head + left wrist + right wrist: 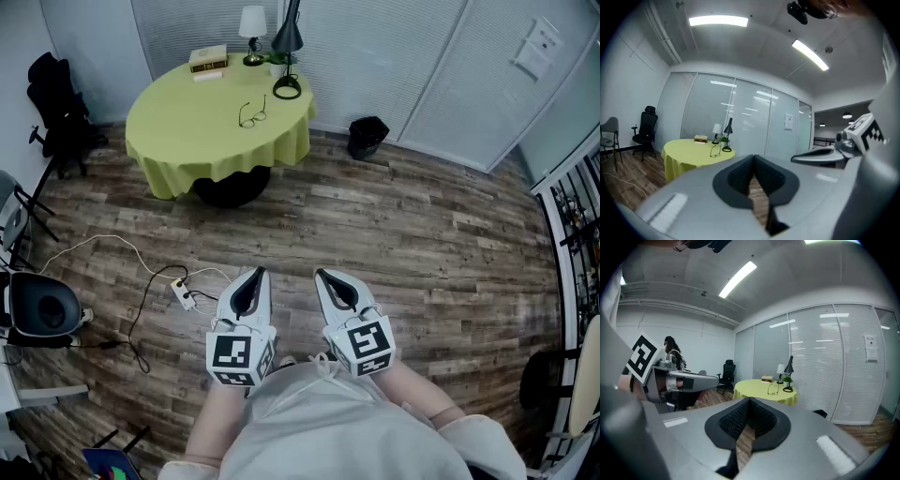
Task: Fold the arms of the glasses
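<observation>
A pair of thin-framed glasses (251, 115) lies with its arms spread on the round table with a yellow-green cloth (187, 141), far across the room. The glasses (715, 150) show small in the left gripper view, and the glasses (773, 389) in the right gripper view as well. My left gripper (257, 275) and right gripper (323, 276) are held side by side close to my body, well short of the table. Both are shut with nothing between the jaws.
On the table stand a black desk lamp (287, 56), a white lamp (252, 30), a small plant and a book stack (208, 59). A black bin (367, 137) sits right of the table. A black chair (58, 112) is at left. Cables and a power strip (184, 296) lie on the wood floor.
</observation>
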The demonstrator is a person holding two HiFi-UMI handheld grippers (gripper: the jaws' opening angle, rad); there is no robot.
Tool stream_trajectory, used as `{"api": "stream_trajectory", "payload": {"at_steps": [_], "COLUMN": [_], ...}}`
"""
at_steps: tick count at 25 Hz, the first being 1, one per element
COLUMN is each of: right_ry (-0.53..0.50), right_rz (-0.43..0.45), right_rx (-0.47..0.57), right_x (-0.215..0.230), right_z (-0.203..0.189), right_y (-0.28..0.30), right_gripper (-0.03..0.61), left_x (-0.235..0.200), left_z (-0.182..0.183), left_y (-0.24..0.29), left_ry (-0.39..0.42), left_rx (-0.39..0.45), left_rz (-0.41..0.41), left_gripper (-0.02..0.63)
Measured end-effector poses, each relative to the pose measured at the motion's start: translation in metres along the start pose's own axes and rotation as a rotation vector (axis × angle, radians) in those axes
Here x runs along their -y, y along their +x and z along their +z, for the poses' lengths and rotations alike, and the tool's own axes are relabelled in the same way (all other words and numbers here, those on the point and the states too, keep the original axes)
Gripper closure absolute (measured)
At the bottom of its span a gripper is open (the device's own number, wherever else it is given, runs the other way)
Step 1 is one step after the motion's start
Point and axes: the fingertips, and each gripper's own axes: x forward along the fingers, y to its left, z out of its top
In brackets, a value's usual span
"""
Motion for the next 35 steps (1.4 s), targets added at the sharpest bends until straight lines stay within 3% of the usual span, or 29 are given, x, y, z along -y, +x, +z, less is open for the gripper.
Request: {"api": "stream_trajectory", "payload": {"at_steps": [21,29,35], "right_ry": [0.042,0.052,0.058], "right_rz": [0.015,0.076,0.121], "right_rx": [-0.081,-0.11,-0.104], "right_x": [0.004,0.037,0.097], "right_z": [-0.019,-0.034,-0.027], "right_y": [0.039,0.078,0.129], "right_gripper": [0.58,0.58,0.58], "left_x": [-0.026,-0.039,-0.046], "left_z": [-0.025,-0.036,-0.029], "left_y": [0.022,0.066,0.136], "left_ry": [-0.039,-0.055,-0.047], "left_rx": [-0.075,-0.105,-0.119], "left_rz": [0.009,0.071,0.122], "left_gripper": [0.606,0.606,0.606]}}
